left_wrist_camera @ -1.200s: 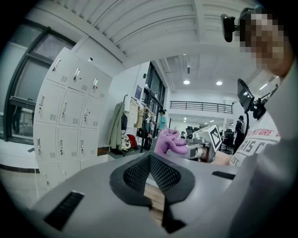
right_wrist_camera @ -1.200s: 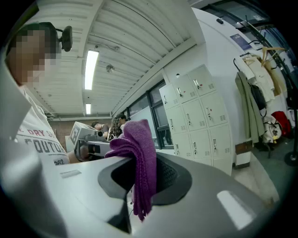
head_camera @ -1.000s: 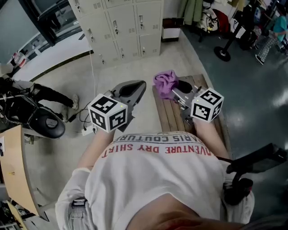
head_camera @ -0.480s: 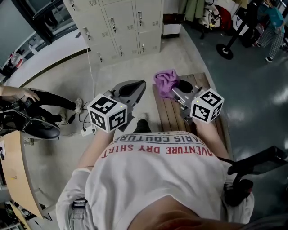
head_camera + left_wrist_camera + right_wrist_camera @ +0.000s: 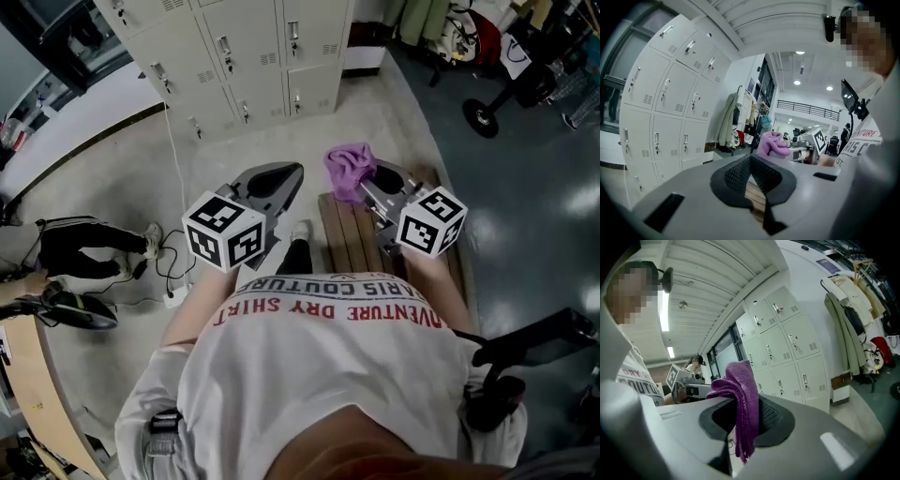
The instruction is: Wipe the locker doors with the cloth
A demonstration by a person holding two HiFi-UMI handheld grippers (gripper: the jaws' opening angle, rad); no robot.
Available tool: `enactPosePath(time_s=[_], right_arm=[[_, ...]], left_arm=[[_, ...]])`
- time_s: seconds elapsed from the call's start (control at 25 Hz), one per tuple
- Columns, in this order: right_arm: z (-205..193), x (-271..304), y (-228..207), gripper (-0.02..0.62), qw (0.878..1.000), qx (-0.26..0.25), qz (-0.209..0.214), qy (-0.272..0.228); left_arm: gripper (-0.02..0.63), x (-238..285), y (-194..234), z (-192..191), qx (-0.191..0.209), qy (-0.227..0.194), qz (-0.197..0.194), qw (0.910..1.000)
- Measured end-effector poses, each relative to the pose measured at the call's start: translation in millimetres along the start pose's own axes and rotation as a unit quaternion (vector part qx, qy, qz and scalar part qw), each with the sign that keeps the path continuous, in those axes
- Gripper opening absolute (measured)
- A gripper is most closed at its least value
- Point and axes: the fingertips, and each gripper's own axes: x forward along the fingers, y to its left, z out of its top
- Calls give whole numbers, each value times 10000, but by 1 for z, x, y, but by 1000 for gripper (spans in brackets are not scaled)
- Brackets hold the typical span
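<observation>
The bank of pale grey metal locker doors (image 5: 253,66) stood across a stretch of bare floor, straight ahead of the person and a little to the left, well apart from both tools. At least seven doors showed in the head view, and the bank ran out of frame. Below the right arm lay one low slatted wooden worktop (image 5: 342,239), with nothing seen on it.

There were two tools. The left claw (image 5: 292,173) was pressed shut on nothing, its mesh pads meeting. The right claw (image 5: 368,184) was clamped on the single purple knitted cloth (image 5: 349,171), which bunched above the jaws and hung down below them, its long axis roughly vertical in the right gripper view (image 5: 740,390).

Both pointed toward the lockers, and neither was clearly nearer. Judging from this, wiping had not begun: the cloth-bearing right arm would have to be carried forward across the floor until the cloth met a door.
</observation>
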Motion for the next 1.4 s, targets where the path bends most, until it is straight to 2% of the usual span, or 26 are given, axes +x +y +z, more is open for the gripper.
enactPosePath(time_s=[0.12, 0.28, 0.48, 0.6, 0.8, 1.12, 1.24, 1.4], right_arm=[[28, 65, -67, 58, 10000, 32, -45, -67], [85, 150, -147, 58, 9999, 21, -67, -129], [143, 210, -211, 58, 9992, 56, -197, -342], [159, 218, -230, 58, 9980, 56, -362, -512], [170, 222, -248, 58, 9967, 124, -493, -639], [202, 252, -273, 58, 9959, -38, -271, -861], [209, 269, -298, 58, 9958, -12, -187, -895], [207, 297, -348, 58, 9964, 161, -160, -818]], left_arm=[[0, 49, 80, 29, 40, 53, 18, 10000], [0, 104, 180, 90, 132, 21, 71, 9999], [0, 146, 263, 146, 173, -145, 173, 9996], [0, 160, 285, 158, 170, -162, 151, 9996], [0, 176, 295, 162, 124, -139, 43, 9998], [0, 196, 322, 186, 217, -298, 178, 9992], [0, 217, 339, 188, 256, -217, 216, 9992], [0, 253, 374, 190, 113, -194, 311, 9993]])
